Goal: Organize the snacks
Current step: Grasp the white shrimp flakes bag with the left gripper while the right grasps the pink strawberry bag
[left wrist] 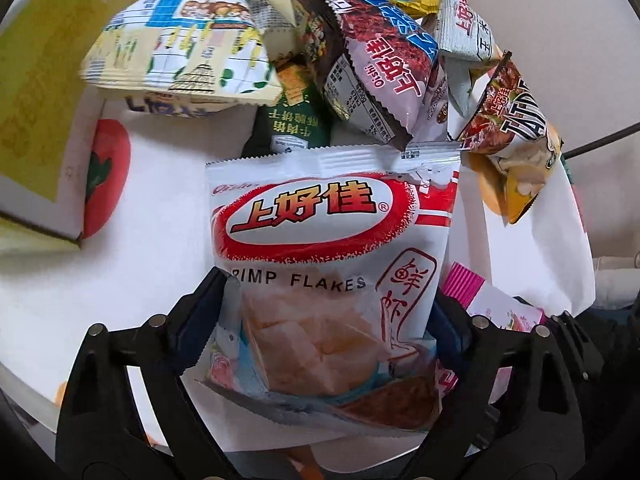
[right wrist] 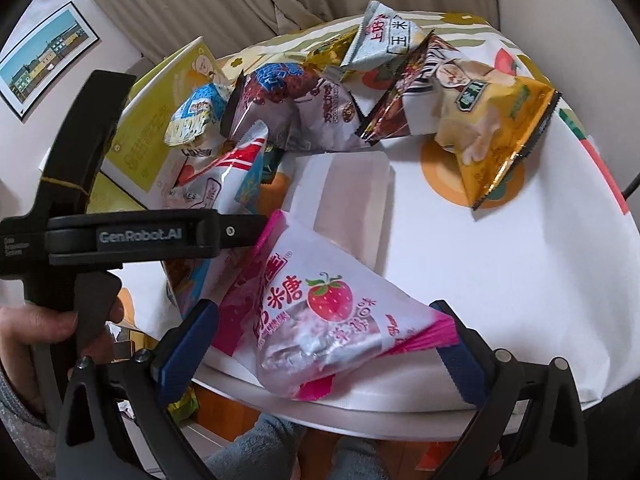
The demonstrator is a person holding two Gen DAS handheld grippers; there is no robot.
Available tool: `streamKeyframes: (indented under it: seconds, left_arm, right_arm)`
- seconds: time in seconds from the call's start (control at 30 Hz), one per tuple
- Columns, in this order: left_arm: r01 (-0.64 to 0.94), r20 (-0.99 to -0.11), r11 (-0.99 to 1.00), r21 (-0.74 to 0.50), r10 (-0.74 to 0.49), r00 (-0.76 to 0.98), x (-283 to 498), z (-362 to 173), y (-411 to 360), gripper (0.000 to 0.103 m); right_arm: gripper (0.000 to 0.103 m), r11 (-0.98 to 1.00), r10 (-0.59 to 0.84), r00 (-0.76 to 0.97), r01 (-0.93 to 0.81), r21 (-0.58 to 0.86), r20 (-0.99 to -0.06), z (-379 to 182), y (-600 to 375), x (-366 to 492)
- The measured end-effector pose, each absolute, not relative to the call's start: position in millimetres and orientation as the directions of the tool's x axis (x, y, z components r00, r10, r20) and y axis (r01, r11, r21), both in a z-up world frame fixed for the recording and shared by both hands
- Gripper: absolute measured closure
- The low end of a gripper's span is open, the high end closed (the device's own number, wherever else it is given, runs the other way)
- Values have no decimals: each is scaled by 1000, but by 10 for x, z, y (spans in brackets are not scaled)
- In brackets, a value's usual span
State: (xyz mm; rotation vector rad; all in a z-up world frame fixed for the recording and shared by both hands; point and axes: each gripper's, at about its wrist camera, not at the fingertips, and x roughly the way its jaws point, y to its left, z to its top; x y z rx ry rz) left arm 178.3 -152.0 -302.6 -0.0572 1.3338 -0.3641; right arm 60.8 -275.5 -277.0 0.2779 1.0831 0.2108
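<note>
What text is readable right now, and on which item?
"上好佳" and "RIMP FLAKES", first letters hidden: shrimp flakes bag in the left gripper.
"GenRobot.AI": left gripper body.
"米糖" beside a strawberry picture: pink candy bag in the right gripper.
"玉米": grey packet.
Other packets: too blurred or small.

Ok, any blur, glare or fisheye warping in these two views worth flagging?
Left wrist view: the cream and blue illustrated snack pouch at upper left is motion-smeared, while the white and red shrimp flakes bag in the left gripper stays sharp. Right wrist view: glare on the pink and white strawberry candy bag; the round white table edge bows strongly.
</note>
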Motion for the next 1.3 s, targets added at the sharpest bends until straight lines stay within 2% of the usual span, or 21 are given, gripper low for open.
streamKeyframes:
  seconds: [0.03, 0.1, 0.2, 0.33, 0.6, 0.93, 1.3]
  left_arm:
    - [226, -935, 940, -255, -300, 191, 1776, -3014, -1507, 20]
    - [235, -934, 941, -243, -293, 204, 1742, -3000, -1497, 32]
    - [256, -934, 940, -223, -282, 220, 1711, -2953, -1457, 44]
    - [265, -933, 941, -212, -275, 233, 1665, -2877, -1406, 47]
    - [273, -930, 949, -159, -237, 280, 1507, -2825, -1346, 49]
    - [267, -914, 952, -149, -235, 330, 1407, -2479, -1336, 49]
    - [257, -831, 959, -115, -235, 504, 1228, -1417, -1091, 49]
  right_arm:
    - [9, 945, 308, 449, -39, 326, -839, -2790, -2734, 623]
    - [13, 945, 309, 437, -44, 323, -845, -2831, -2714, 634]
    - [19, 947, 307, 429, -47, 319, -850, -2871, -2682, 657]
    - [32, 947, 307, 425, -44, 319, -852, -2918, -2674, 669]
    - [48, 938, 325, 439, -39, 343, -838, -2891, -2720, 600]
    - [51, 942, 315, 482, -52, 332, -817, -2611, -2832, 442]
    - [51, 947, 307, 554, -101, 303, -774, -1807, -2872, 476]
